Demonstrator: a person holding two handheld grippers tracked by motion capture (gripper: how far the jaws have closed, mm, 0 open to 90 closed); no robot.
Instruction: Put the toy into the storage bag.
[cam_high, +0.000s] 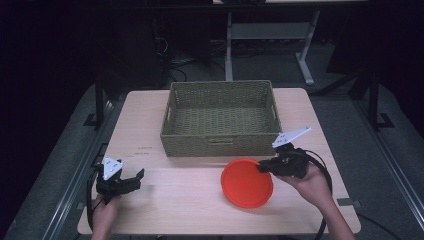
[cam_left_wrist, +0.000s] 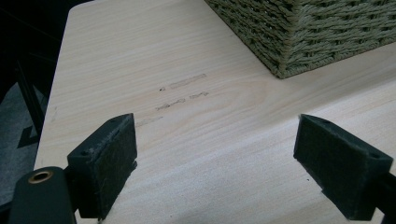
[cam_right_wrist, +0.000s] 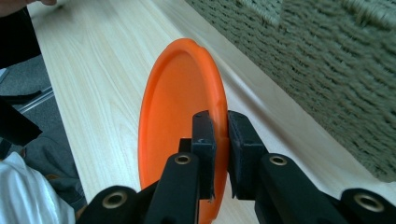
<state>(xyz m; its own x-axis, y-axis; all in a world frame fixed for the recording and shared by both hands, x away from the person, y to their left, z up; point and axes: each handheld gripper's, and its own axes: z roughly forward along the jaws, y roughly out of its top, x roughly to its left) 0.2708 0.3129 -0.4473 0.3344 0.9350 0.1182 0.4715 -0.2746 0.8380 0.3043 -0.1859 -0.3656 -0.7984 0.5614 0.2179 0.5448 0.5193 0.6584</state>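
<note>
Orange plate (cam_high: 247, 183) near front-right of table (cam_high: 150, 120), just in front of wicker basket (cam_high: 220, 120), tilted. Right gripper (cam_high: 265, 166) clamped on plate's rim (cam_right_wrist: 219, 100), jaws pinching edge from both sides. Left gripper (cam_high: 139, 176) at front-left table corner, jaws apart, nothing between pads (cam_left_wrist: 105, 163). Bare tabletop between grippers. Faint scuff marks (cam_left_wrist: 180, 95) on wood, unreadable.

No readable text, label, brand, number or sign anywhere. Only faint grey smudges on the table (cam_left_wrist: 140, 70), at about 11 o'clock from the left gripper's pads in the left gripper view, too blurred to make out as letters; same marks in the high view at 9 o'clock from the basket (cam_high: 220, 145), too small to read.
</note>
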